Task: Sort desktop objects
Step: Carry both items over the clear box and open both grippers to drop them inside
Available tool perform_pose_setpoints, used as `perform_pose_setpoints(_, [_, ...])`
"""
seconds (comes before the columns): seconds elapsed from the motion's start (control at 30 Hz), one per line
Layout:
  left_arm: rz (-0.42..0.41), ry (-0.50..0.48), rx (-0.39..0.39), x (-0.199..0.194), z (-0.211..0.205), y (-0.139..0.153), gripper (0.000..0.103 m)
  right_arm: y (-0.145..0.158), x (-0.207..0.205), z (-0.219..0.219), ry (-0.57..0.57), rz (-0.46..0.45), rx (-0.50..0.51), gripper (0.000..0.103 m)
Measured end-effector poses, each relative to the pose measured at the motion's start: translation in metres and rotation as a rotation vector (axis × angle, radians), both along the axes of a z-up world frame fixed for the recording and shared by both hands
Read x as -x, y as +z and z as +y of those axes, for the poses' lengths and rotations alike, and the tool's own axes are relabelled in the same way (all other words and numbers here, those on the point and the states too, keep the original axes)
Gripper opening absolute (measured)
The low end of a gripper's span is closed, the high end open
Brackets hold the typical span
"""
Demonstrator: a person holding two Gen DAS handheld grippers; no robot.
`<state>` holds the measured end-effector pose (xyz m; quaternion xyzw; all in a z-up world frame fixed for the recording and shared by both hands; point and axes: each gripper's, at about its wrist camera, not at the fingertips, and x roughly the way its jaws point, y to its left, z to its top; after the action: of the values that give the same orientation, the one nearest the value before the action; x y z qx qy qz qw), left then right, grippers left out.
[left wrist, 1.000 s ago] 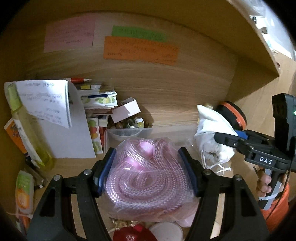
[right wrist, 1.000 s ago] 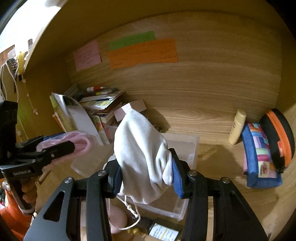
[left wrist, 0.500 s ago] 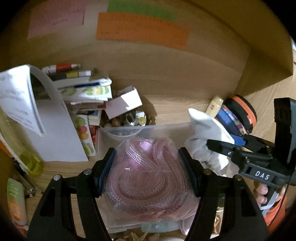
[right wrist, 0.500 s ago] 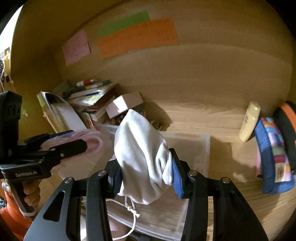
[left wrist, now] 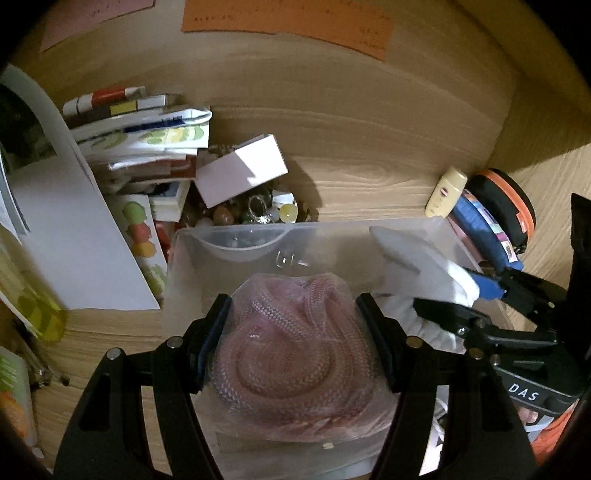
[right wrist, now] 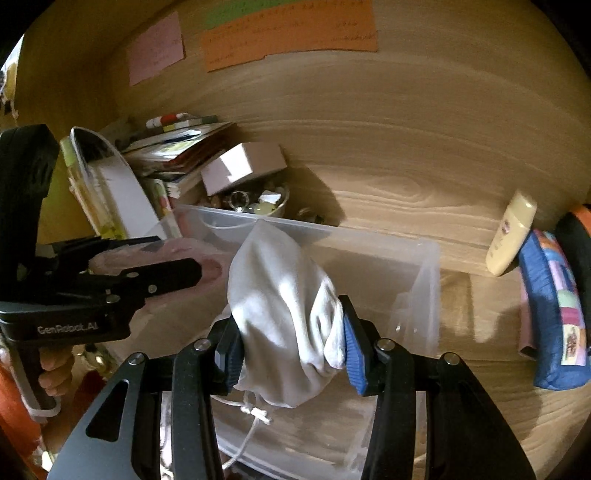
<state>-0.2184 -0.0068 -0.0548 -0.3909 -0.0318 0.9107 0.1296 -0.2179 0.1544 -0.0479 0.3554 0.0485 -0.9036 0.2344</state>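
Note:
My left gripper (left wrist: pixel 293 339) is shut on a clear bag of coiled pink rope (left wrist: pixel 291 354) and holds it over the left part of a clear plastic bin (left wrist: pixel 236 236). My right gripper (right wrist: pixel 291 343) is shut on a white drawstring cloth pouch (right wrist: pixel 284 295) and holds it over the same bin (right wrist: pixel 424 258), to the right of the rope. The right gripper (left wrist: pixel 476 299) and pouch (left wrist: pixel 417 266) show at the right of the left wrist view. The left gripper (right wrist: pixel 192 273) and rope bag (right wrist: pixel 210 262) show at the left of the right wrist view.
A stack of books and papers (left wrist: pixel 147 136), a white box (left wrist: pixel 240 170) and a bowl of trinkets (left wrist: pixel 251 214) sit behind the bin. A cream bottle (right wrist: pixel 509 232), a blue pouch (right wrist: pixel 554 310) and a black-orange case (left wrist: pixel 506 206) stand at the right. Sticky notes (right wrist: pixel 288 33) hang on the wooden back wall.
Both grippers have moved forward and down over the clear bin, still holding the rope bag and the white pouch. The bin now lies directly under both.

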Motion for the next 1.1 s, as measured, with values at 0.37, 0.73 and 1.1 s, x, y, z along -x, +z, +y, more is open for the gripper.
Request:
perform_pose_setpoints(0.37, [0.010, -0.006, 0.019, 0.000, -0.002, -0.002, 0.068, -0.005, 0.005, 0.000, -0.025, -0.009, -0.034, 0.050])
perform_pose_setpoints(0.73, [0.075, 0.015, 0.041, -0.008, -0.005, 0.011, 0.071, 0.010, -0.005, 0.008, -0.047, 0.060, 0.007, 0.073])
perform_pose_setpoints(1.1, [0.160, 0.060, 0.041, -0.046, -0.021, 0.061, 0.093, 0.047, -0.022, 0.028, -0.071, 0.081, 0.103, 0.079])
